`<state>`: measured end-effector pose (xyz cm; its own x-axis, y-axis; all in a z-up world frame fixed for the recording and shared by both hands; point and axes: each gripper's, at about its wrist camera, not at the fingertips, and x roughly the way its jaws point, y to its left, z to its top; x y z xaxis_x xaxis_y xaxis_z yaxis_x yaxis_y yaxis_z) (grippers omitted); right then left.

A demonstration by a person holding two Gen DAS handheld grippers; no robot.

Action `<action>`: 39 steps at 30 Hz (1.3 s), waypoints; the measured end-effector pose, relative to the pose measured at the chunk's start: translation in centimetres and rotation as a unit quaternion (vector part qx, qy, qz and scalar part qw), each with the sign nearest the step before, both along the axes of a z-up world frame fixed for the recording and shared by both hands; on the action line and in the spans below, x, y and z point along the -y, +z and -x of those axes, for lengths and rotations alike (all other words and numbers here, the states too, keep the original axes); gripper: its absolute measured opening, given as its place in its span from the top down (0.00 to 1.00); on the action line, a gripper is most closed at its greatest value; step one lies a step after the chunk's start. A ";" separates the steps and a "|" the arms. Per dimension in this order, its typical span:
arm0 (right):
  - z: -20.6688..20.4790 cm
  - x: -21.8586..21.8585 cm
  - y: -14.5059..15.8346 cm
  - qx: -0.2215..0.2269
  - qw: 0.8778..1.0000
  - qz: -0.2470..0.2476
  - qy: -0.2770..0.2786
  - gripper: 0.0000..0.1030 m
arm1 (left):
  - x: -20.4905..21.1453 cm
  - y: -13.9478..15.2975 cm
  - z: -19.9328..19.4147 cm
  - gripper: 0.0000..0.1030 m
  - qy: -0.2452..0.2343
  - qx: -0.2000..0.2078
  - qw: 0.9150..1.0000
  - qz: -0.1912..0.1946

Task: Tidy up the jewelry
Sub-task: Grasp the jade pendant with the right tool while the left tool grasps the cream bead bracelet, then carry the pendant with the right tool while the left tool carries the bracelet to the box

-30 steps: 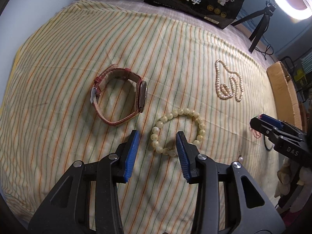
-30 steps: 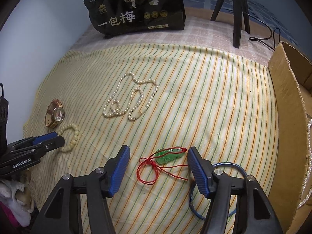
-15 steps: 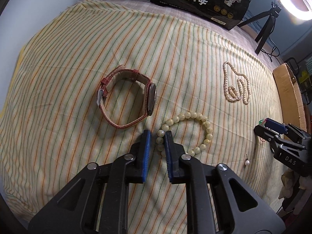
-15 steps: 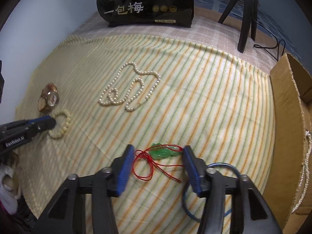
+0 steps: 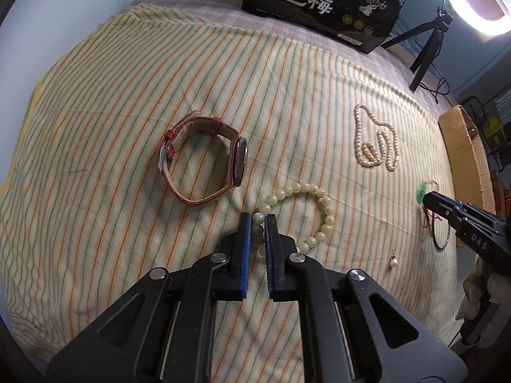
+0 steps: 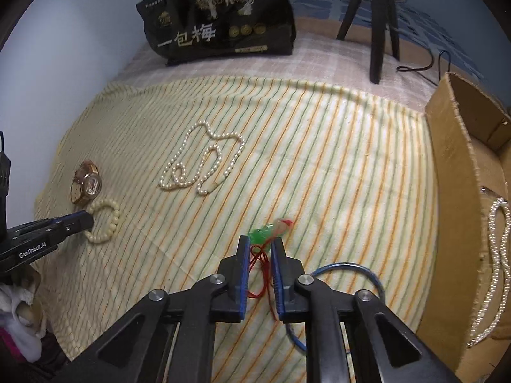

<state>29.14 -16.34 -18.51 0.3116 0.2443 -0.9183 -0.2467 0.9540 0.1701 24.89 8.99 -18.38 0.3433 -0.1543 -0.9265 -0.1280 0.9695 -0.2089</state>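
My left gripper (image 5: 257, 220) is shut on the near-left side of a cream bead bracelet (image 5: 322, 201), which lies on the striped cloth (image 5: 127, 95). It also shows in the right wrist view (image 6: 107, 223). My right gripper (image 6: 259, 245) is shut on the red cord (image 6: 260, 268) of a green jade pendant (image 6: 260, 234), whose tip looks blurred and lifted. A red-strap watch (image 5: 204, 159) lies left of the bracelet. A pearl necklace (image 6: 201, 166) lies mid-cloth. A blue bangle (image 6: 351, 271) lies under my right gripper. A small pearl drop (image 5: 393, 263) lies near the front.
An open cardboard box (image 6: 460, 191) stands at the right edge, with a pearl strand (image 6: 498, 255) inside. A black snack bag (image 6: 223, 22) and a tripod (image 6: 377, 25) stand at the back. A ring light (image 5: 472, 0) glows at the upper right.
Both grippers have closed: the left onto the bead bracelet, the right onto the pendant's red cord. The pendant has shifted and its end now blurs upward.
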 end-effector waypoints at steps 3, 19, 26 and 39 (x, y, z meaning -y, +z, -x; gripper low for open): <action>0.1 0.4 0.1 0.002 1.000 -0.005 -0.008 0.95 | -0.1 0.5 0.3 0.95 0.002 0.007 1.000 0.000; -1.1 -0.8 -1.1 0.019 1.000 0.009 0.012 0.54 | -0.2 0.6 0.2 0.95 0.004 0.009 1.000 -0.002; -0.8 -0.5 -1.1 0.020 1.000 0.009 0.004 0.83 | -0.1 0.8 0.3 0.95 0.003 0.012 1.000 -0.003; 0.3 0.5 2.0 0.047 0.999 -0.024 -0.010 0.83 | 0.1 4.5 1.0 0.95 -0.003 0.049 0.998 0.028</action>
